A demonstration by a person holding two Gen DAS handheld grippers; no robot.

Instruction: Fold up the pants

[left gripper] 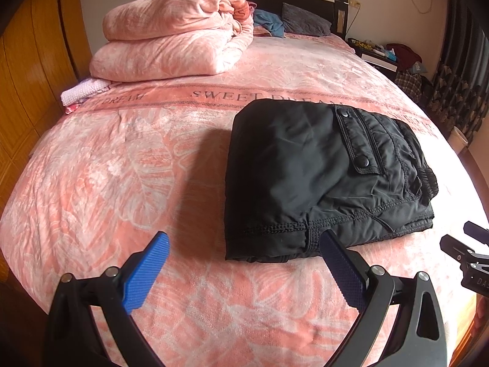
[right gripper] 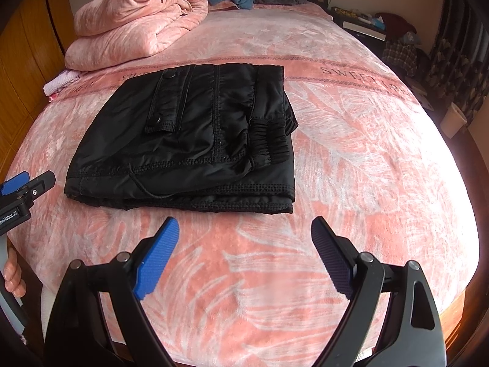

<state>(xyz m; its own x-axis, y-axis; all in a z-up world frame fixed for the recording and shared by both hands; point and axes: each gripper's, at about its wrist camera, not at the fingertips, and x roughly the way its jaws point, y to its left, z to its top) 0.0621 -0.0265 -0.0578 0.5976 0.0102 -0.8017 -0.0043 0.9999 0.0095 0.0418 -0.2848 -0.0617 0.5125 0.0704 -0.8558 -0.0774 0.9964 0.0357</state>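
The black pants point(left gripper: 324, 177) point(right gripper: 189, 140) lie folded into a compact rectangle on the pink bedspread point(left gripper: 128, 165) point(right gripper: 351, 159), their snap pocket flap facing up and elastic waistband at one side. Just behind the pants a woven band across the spread reads "SWEET DREAM". Farther behind the pants sits a folded pink quilt point(left gripper: 174, 33) point(right gripper: 137, 21). Nearer than the pants, the left gripper point(left gripper: 244, 263) and right gripper point(right gripper: 244, 247) hover with jaws spread wide, holding nothing. The left gripper's body bears partial lettering "enRobot.AI".
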